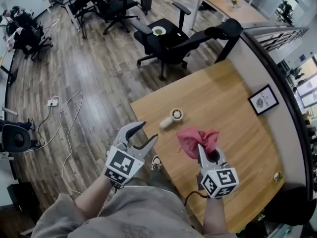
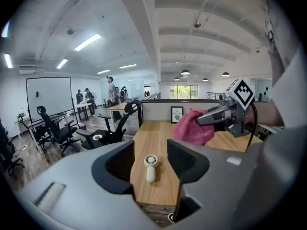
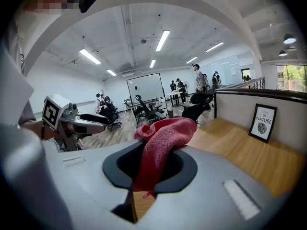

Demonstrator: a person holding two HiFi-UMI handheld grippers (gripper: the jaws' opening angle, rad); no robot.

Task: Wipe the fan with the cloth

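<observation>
A small white hand-held fan (image 1: 172, 118) lies flat on the wooden table (image 1: 233, 98), near its front-left corner. My left gripper (image 1: 145, 134) is open and empty, hovering just off that corner, short of the fan. In the left gripper view the fan (image 2: 150, 167) shows between the open jaws, still well ahead of them. My right gripper (image 1: 203, 150) is shut on a red cloth (image 1: 197, 139), held above the table to the right of the fan. The cloth (image 3: 162, 143) bunches over the jaws in the right gripper view. The same cloth (image 2: 193, 127) appears in the left gripper view.
A framed picture (image 1: 263, 99) leans against the partition at the table's far side. A black office chair (image 1: 171, 38) stands beyond the table's far corner. Cables and a power strip (image 1: 53, 102) lie on the wood floor to the left. People stand far off in the room.
</observation>
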